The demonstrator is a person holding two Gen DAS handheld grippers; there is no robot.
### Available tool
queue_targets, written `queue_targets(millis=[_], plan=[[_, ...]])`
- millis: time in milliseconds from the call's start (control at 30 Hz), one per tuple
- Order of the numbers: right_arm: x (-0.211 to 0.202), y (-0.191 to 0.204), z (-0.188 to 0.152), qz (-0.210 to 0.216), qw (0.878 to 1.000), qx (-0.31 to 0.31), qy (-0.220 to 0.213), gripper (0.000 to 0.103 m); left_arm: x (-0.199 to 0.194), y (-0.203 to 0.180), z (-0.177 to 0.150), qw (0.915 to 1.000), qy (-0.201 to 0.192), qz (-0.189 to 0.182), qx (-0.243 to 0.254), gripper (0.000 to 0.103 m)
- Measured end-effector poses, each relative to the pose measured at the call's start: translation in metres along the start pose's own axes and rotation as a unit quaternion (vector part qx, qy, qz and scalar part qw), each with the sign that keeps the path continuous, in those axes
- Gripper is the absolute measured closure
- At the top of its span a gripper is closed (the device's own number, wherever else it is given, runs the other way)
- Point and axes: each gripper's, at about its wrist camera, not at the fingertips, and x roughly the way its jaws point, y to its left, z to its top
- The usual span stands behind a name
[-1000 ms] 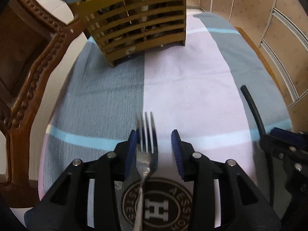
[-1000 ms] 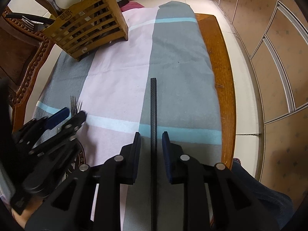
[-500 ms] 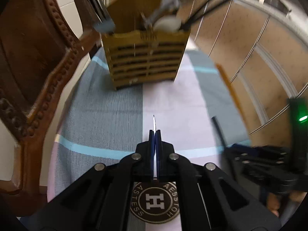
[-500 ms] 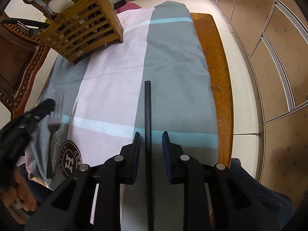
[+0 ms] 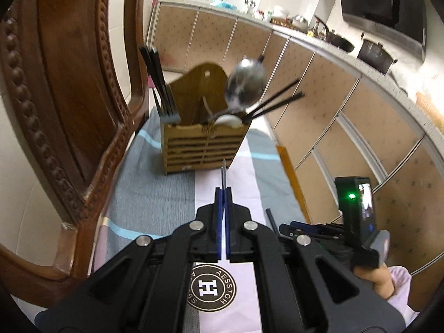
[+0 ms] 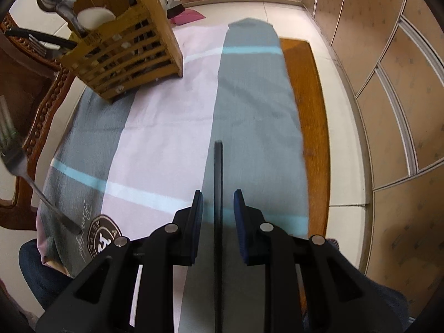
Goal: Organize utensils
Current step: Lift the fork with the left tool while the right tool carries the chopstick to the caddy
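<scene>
In the left wrist view, the left gripper (image 5: pixel 223 194) is pinching the fork (image 5: pixel 223 172) edge-on at the centre of the frame, its jaws closed down to a sliver on the thin metal, with the tines poking out toward the wooden utensil holder (image 5: pixel 204 146) standing in the upper middle on the striped cloth (image 5: pixel 155 191). The fork is looking light, stiff and slick, so a hold low on the handle is likely letting it pivot; gripping nearer the neck would probably be steadying it. In the right wrist view, the same fork is showing at the left edge, tilted with tines up, clear of the cloth. The right gripper (image 6: pixel 217 208) at lower centre is sitting narrowly parted around 1 black chopstick (image 6: pixel 218 194) lying on the cloth, and its pads are not appearing to press it. That chopstick is seeming light, rigid and prone to rolling, so taking it near mid-length is looking wisest.
</scene>
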Motion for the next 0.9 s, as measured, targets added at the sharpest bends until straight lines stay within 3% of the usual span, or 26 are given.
queue_targets(millis=[300,600,733,900], plan=[[0.007,0.004,0.023,-0.019,1.000,-0.006,0.003,0.080,-0.016,0.002,0.003,0.9998,-0.015,-0.007,-0.006,0.102],[0.039,0.024,0.039,-0.067,0.995,-0.054,0.053,0.080,-0.015,0.005,0.002,0.9998,-0.015,-0.011,-0.011,0.102],[0.050,0.026,0.039,-0.068,0.994,-0.059,0.069,0.095,-0.018,0.008,0.003,0.9997,-0.019,-0.009,-0.013,0.102],[0.040,0.029,0.038,-0.058,0.995,-0.056,0.053,0.096,-0.020,0.009,0.003,0.9996,-0.022,-0.009,-0.016,0.102]])
